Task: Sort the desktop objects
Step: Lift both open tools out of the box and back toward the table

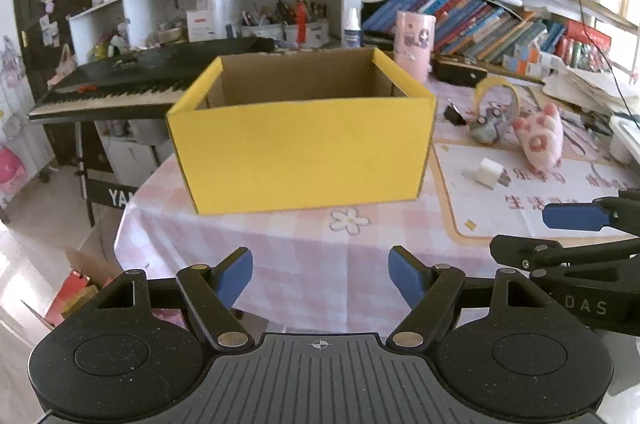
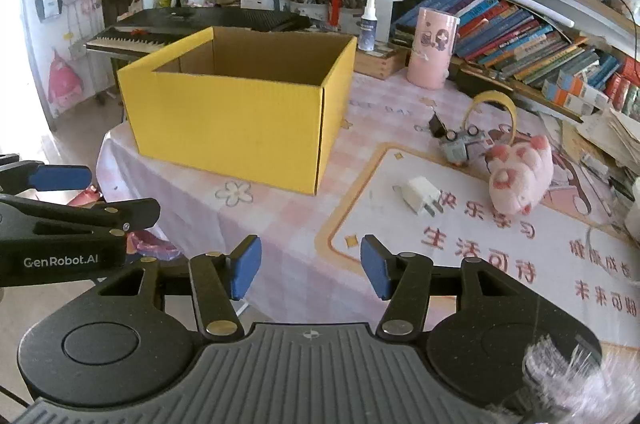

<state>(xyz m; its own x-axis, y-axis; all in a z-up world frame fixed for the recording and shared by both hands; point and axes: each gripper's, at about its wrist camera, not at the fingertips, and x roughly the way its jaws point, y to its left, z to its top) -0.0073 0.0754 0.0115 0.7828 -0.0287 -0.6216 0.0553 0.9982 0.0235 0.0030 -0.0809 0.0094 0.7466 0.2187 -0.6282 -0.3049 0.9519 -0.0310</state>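
Left gripper: blue rubbery pads spread, nothing between. Right gripper: pads parted, nothing gripped. Open yellow corrugated-cardboard box seen straight ahead of left gripper, ahead-left of right; inside looks bare. White boxy plastic charger plug, fluffy pink plush toy, small grey toy car, yellow tape ring found ahead-right of right gripper on pink checked tablecloth.

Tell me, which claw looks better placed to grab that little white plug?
Probably the right claw. Its jaws are open and empty, and the white plug lies just ahead of it, slightly right. The left claw, also open, faces the yellow box.
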